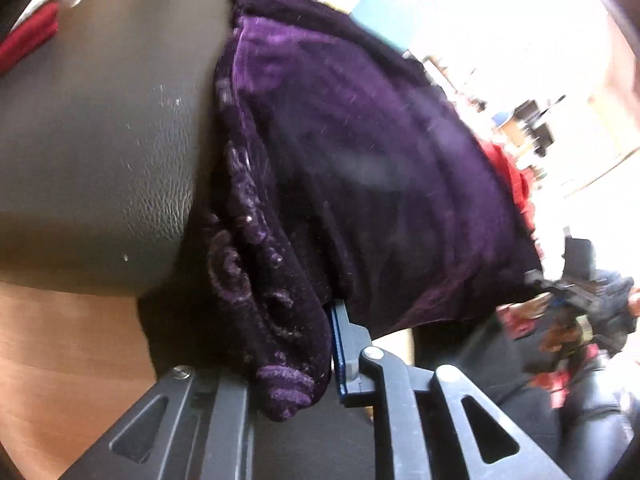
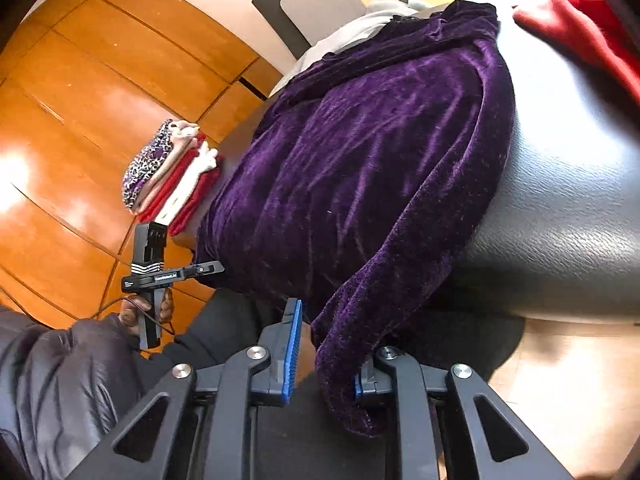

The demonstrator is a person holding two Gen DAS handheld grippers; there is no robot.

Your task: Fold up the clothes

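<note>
Purple velvet garment (image 2: 360,152) lies draped over the grey leather surface (image 2: 568,184), hem hanging off. Left tongs (image 1: 304,360) clench its embroidered edge; right tongs (image 2: 326,356) (jaws parted) straddle a dangling sleeve.

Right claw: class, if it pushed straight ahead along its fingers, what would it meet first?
Most likely the purple garment: a hanging fold already lies between the right claw fingers. Behind it comes the black cushion; depth is unclear.
</note>
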